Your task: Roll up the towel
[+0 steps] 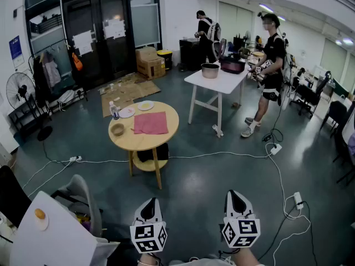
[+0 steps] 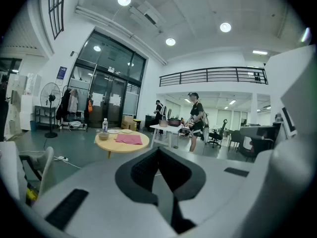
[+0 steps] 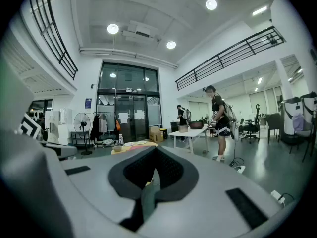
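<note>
A pink towel [image 1: 151, 123] lies flat and unfolded on a round wooden table [image 1: 166, 137] a few steps ahead. In the left gripper view the towel [image 2: 129, 139] shows far off, left of the jaws. My left gripper [image 1: 148, 207] and right gripper [image 1: 237, 199] hang low at the front, both shut and empty, well short of the table. In the right gripper view the jaws [image 3: 154, 168] cover most of the table; only its edge [image 3: 130, 146] shows.
On the round table stand a bottle [image 1: 113, 110], a bowl [image 1: 117, 129] and two plates [image 1: 146, 105]. A white table [image 1: 219, 81] with pots stands behind, a person [image 1: 269, 65] beside it. Cables [image 1: 222, 154] cross the floor. A chair [image 1: 77, 195] is near left.
</note>
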Tool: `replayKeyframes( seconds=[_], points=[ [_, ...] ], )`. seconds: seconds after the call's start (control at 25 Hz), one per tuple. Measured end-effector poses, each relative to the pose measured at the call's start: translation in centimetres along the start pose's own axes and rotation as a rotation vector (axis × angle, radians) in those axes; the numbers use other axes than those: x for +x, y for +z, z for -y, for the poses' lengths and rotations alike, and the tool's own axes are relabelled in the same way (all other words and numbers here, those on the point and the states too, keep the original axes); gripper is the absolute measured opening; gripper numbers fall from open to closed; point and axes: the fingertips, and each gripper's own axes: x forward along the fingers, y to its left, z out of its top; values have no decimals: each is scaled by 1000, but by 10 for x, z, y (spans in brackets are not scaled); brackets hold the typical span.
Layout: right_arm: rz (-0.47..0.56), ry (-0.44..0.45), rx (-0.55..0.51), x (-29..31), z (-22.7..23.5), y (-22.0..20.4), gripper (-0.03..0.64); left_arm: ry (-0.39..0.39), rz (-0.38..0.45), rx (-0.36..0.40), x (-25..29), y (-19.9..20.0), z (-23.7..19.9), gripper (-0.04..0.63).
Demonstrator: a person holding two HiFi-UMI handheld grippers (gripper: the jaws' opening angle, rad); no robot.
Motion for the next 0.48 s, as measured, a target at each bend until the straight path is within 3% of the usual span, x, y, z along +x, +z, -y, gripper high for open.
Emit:
replayKeyframes(
  seconds=[0.28, 0.48],
  points=[
    [-37, 31, 95, 2, -6, -11, 2, 31, 6, -15, -9, 0, -13, -5],
    [-17, 44, 69, 5, -12, -7, 2, 46, 8, -44, -11, -1, -21, -5]
  ],
)
